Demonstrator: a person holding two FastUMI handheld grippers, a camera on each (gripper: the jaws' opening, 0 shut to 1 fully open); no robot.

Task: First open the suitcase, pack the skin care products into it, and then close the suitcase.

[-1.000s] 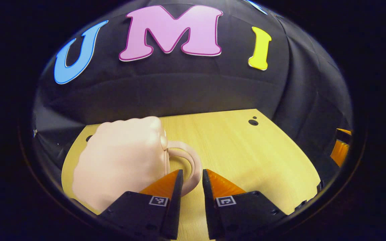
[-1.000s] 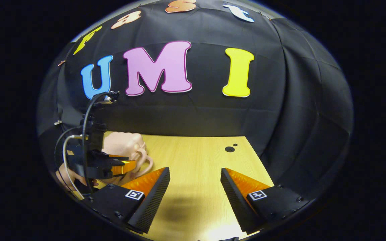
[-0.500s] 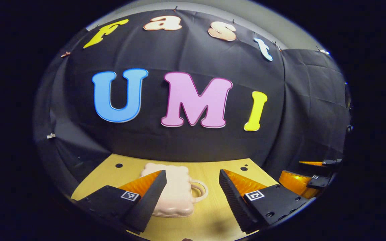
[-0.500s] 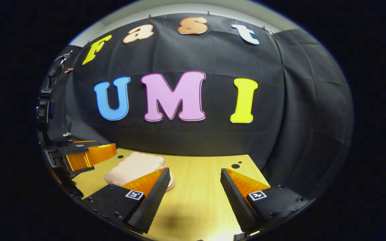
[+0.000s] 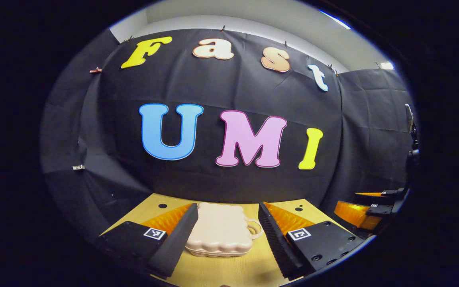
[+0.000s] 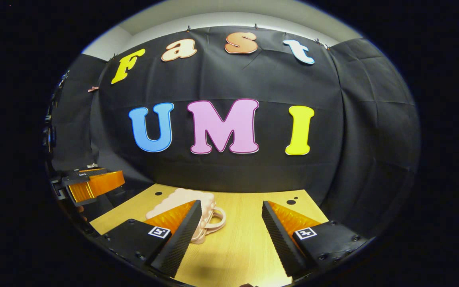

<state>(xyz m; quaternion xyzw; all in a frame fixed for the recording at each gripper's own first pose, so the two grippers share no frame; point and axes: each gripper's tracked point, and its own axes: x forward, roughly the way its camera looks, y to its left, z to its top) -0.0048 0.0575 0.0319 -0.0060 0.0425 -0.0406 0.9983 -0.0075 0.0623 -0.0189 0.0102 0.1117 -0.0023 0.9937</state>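
**Suitcase shut and lying flat, both grippers spread and off it**

Left gripper (image 5: 226, 231): spread wide, holding nothing, raised above the worktop (image 5: 217, 273) with the pink suitcase (image 5: 220, 234) framed between its fingers but farther off — no contact. Right gripper (image 6: 230, 231): likewise spread and empty, hovering over bare wood, the suitcase (image 6: 185, 199) off to its left and partly hidden behind its left finger.

Suitcase itself: closed, lying flat on the worktop near the back wall, handle loop (image 5: 254, 228) pointing to the right in the left gripper view. No skin care products to be made out on the worktop.

Judged state of the task: closed case, nothing left out to pack, grippers clear — probably at or near the end, though contents cannot be checked.

Risks from here:
- Lid perhaps not fully latched; seam visible along the near edge, but tightness not readable, so a lift by the handle could spring it open.
- Light, smooth shell — likely to slide or spin under a one-sided push rather than stay put.
- Handle loop small; a careless pass could snag and drag the case.
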